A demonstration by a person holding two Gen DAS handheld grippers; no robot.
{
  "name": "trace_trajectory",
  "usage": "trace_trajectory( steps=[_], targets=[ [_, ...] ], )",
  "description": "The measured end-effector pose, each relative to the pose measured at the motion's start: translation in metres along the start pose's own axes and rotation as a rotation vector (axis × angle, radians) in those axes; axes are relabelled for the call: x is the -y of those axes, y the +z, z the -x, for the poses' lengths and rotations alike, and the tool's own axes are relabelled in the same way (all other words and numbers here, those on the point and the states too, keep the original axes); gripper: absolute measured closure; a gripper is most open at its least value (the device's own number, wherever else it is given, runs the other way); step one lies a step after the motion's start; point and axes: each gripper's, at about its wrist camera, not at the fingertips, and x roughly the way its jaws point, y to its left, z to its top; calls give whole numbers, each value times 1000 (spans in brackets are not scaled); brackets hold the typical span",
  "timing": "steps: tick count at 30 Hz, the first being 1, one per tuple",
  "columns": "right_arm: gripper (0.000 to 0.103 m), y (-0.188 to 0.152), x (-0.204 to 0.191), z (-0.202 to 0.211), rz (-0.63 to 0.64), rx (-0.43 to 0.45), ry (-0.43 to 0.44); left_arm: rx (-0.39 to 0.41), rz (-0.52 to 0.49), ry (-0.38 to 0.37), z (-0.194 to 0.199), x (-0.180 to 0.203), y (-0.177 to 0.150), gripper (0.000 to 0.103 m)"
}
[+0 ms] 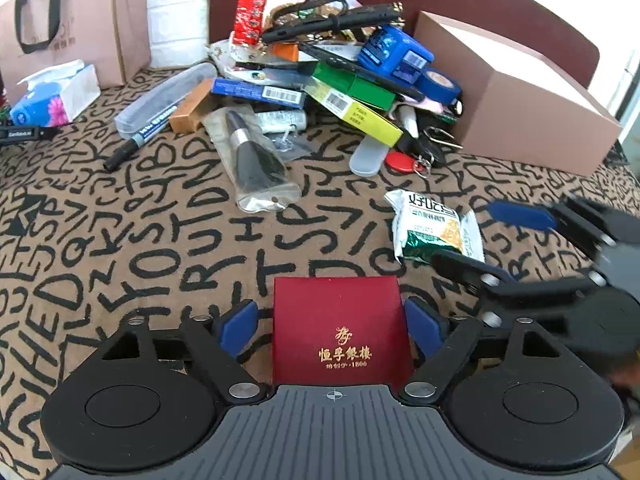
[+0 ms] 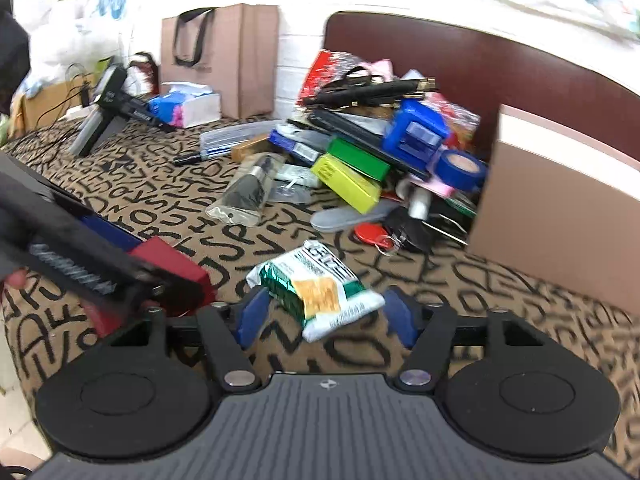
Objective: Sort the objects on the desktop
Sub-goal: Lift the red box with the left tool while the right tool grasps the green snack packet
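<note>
A dark red box [image 1: 340, 332] with gold lettering lies flat on the letter-patterned cloth [image 1: 160, 240], between the jaws of my left gripper [image 1: 330, 328]. The jaws stand open, and cloth shows between the left pad and the box. A green and white snack packet [image 2: 320, 288] rests on the cloth between the fingers of my right gripper [image 2: 326, 314], which is open with its pads off the wrapper. The left wrist view shows the same packet [image 1: 436, 224] to the right of the red box, with the right gripper [image 1: 464, 232] reaching in around it from the right.
A heap of boxes, cables, a blue stamp and blue tape [image 1: 344, 64] fills the back. A pink cardboard box [image 1: 532, 104] stands at back right. A brush in a clear pouch [image 1: 256, 160], a marker [image 1: 140, 136], a red key fob [image 1: 400, 162], a tissue pack [image 1: 56, 96] and a paper bag [image 1: 68, 24] lie around.
</note>
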Motion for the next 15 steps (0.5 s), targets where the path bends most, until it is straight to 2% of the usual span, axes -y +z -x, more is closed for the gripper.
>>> trace_trajectory(
  steps=[4,8,11,15],
  targets=[
    [21,5,5,-16,38,-14,61,-24,-32,-25,-6,-1,-2,12],
    [21,8,7,-29,73,-35,81,-47,-20,-20,-18,-1,-4,12],
    [36,7,8,-37,45,-86,76,-37,-35,-8,-18,0,-2,25],
    [44,4,8,-28,-24,-134,45,-35,-13,16,-24,-4,6,28]
  ],
)
